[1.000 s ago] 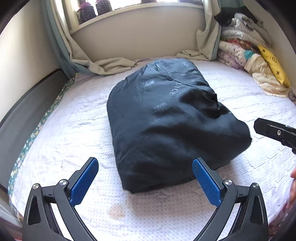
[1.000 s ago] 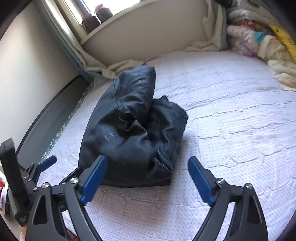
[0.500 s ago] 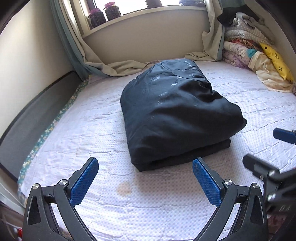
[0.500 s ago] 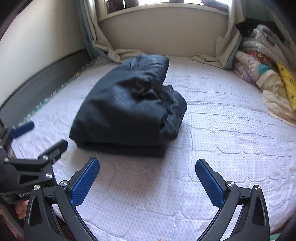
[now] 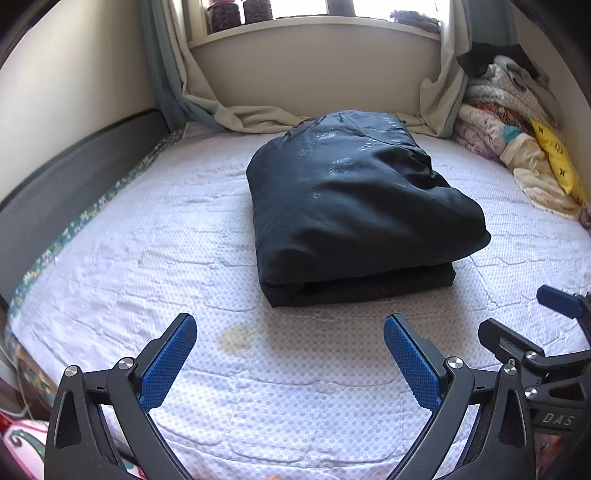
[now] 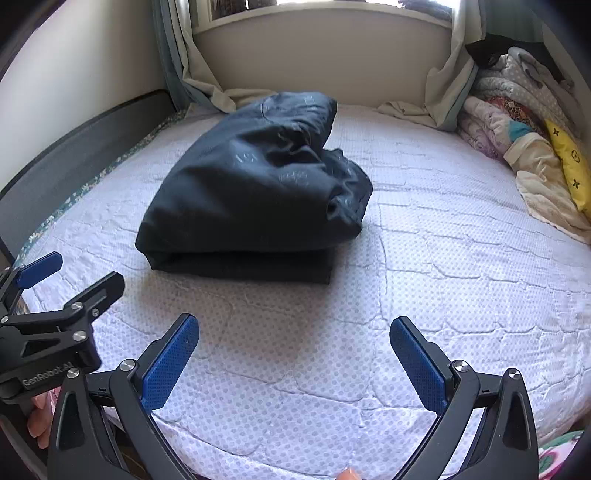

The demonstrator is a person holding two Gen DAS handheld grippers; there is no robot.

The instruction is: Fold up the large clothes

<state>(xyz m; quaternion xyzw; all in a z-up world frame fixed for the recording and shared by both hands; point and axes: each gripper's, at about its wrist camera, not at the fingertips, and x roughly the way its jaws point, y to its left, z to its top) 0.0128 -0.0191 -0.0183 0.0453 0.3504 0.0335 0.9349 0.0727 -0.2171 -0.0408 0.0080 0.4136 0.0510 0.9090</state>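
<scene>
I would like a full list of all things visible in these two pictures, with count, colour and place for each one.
garment: one, dark navy, folded, lying on the middle of the bed.
bed: one, white dotted quilted cover, fills most of the view.
stain: one, yellowish, on the cover near the left gripper.
bed frame: one, dark grey, left side.
curtains: two, beige and teal, at both sides of the window.
jars: two, dark, on the windowsill.
bedding pile: one, mixed colours, right far corner.
left gripper: one, black with blue pads, open, empty.
right gripper: one, black with blue pads, open, empty.
</scene>
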